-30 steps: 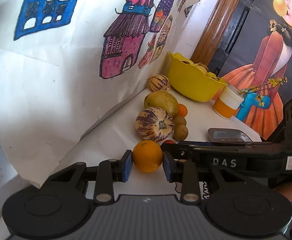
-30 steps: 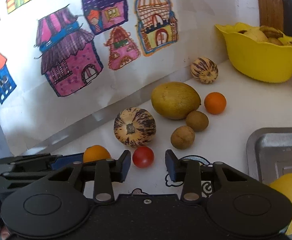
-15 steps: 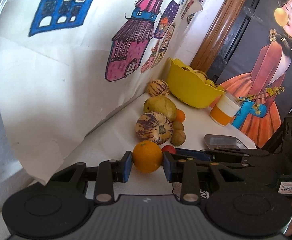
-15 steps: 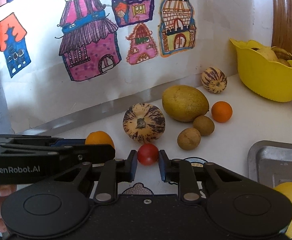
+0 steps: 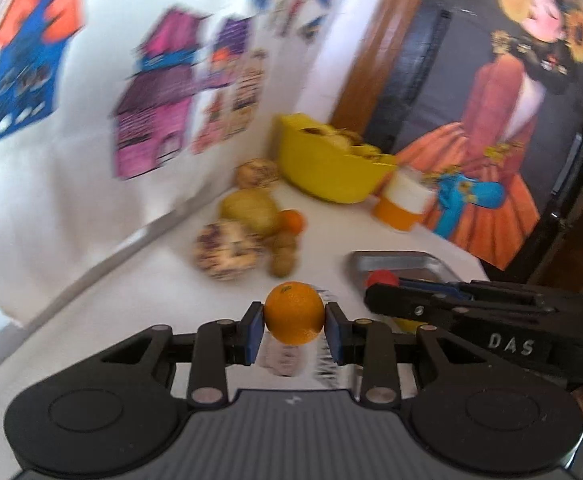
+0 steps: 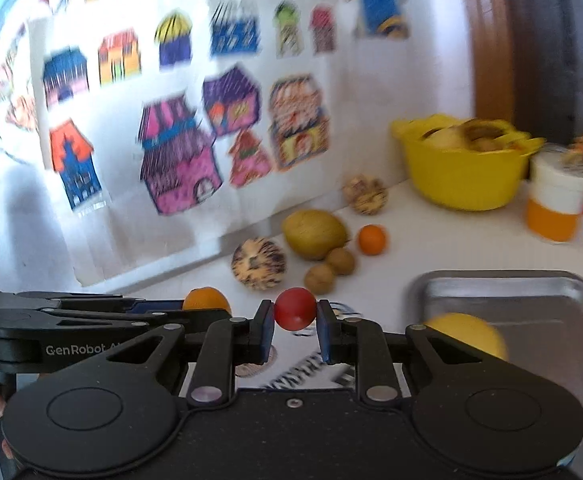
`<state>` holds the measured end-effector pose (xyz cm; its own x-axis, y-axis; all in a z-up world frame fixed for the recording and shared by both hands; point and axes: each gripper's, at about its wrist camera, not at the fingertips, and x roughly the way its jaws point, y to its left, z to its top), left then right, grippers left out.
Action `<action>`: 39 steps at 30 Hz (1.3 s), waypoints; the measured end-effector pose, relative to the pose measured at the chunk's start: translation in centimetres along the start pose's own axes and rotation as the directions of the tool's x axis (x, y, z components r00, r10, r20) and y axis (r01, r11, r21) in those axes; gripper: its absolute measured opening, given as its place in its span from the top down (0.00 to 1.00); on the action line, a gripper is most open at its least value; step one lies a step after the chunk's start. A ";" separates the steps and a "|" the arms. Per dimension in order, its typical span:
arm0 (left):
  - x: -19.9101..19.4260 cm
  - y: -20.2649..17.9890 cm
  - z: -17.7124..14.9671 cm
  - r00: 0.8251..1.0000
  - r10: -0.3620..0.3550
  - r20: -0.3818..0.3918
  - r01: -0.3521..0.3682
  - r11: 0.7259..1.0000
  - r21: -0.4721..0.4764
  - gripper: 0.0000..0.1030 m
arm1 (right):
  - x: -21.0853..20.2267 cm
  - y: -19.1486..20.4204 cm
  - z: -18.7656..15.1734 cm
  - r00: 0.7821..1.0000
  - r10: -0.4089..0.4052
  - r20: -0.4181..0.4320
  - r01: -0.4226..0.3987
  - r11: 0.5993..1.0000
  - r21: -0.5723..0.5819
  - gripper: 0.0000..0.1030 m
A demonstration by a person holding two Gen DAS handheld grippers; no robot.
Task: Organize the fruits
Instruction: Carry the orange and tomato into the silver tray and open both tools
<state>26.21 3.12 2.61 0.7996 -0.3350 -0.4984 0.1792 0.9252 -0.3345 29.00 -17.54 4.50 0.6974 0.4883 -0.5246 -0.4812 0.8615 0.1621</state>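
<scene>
My left gripper [image 5: 294,328] is shut on an orange [image 5: 294,312], held above the white table. My right gripper [image 6: 294,328] is shut on a small red tomato [image 6: 294,313], also lifted; in the left wrist view the tomato [image 5: 381,279] shows at the tip of the right gripper. A metal tray [image 6: 531,308] lies at the right with a yellow lemon [image 6: 471,334] in it. On the table stand two striped melons [image 6: 258,263] [image 6: 364,194], a yellow-green fruit [image 6: 314,233], two brown kiwis [image 6: 320,278] and a small orange [image 6: 372,239].
A yellow bowl [image 6: 463,176] holding fruit stands at the back by the wall. An orange-and-white cup [image 6: 555,196] is beside it. Paper with house drawings [image 6: 179,152] covers the wall on the left. A painted picture [image 5: 499,120] leans at the right.
Both grippers have lifted and moved right with their fruit, toward the tray. The right gripper closed on the tomato a second ago. Both views are now motion-blurred.
</scene>
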 end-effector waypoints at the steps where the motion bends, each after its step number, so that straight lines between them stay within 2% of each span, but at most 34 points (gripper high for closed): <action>1: -0.2 -0.9 -0.1 1.000 -0.009 0.001 0.009 1.000 0.015 0.65 | -1.1 -0.5 -0.1 1.000 -0.011 0.013 0.010 1.000 0.005 0.77; 7: -1.4 -6.5 -1.7 0.995 -0.090 -0.035 0.093 0.993 0.075 0.65 | -7.7 -3.5 -1.7 0.994 -0.089 0.058 0.087 0.996 0.030 0.76; 14: -1.8 -11.6 -4.5 0.982 -0.160 -0.104 0.173 0.978 0.120 0.65 | -12.5 -6.6 -5.7 0.987 -0.155 0.051 0.150 0.985 0.080 0.76; 24: -0.1 -15.9 -7.3 0.973 -0.135 -0.187 0.171 0.967 0.187 0.65 | -14.1 -8.4 -10.9 0.983 -0.181 0.006 0.180 0.978 0.102 0.76; 29: 0.7 -16.6 -8.1 0.972 -0.099 -0.212 0.143 0.968 0.205 0.65 | -14.1 -8.7 -11.7 0.985 -0.175 0.000 0.174 0.979 0.105 0.76; 39: 0.6 -16.8 -8.0 0.974 -0.081 -0.211 0.126 0.969 0.212 0.63 | -14.0 -8.8 -12.4 0.983 -0.183 -0.015 0.183 0.976 0.121 0.73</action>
<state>19.15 -14.05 1.55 0.6438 -0.4386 -0.6270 0.3957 0.8922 -0.2178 16.87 -33.70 0.08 0.7656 0.3205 -0.5579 -0.2776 0.9468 0.1629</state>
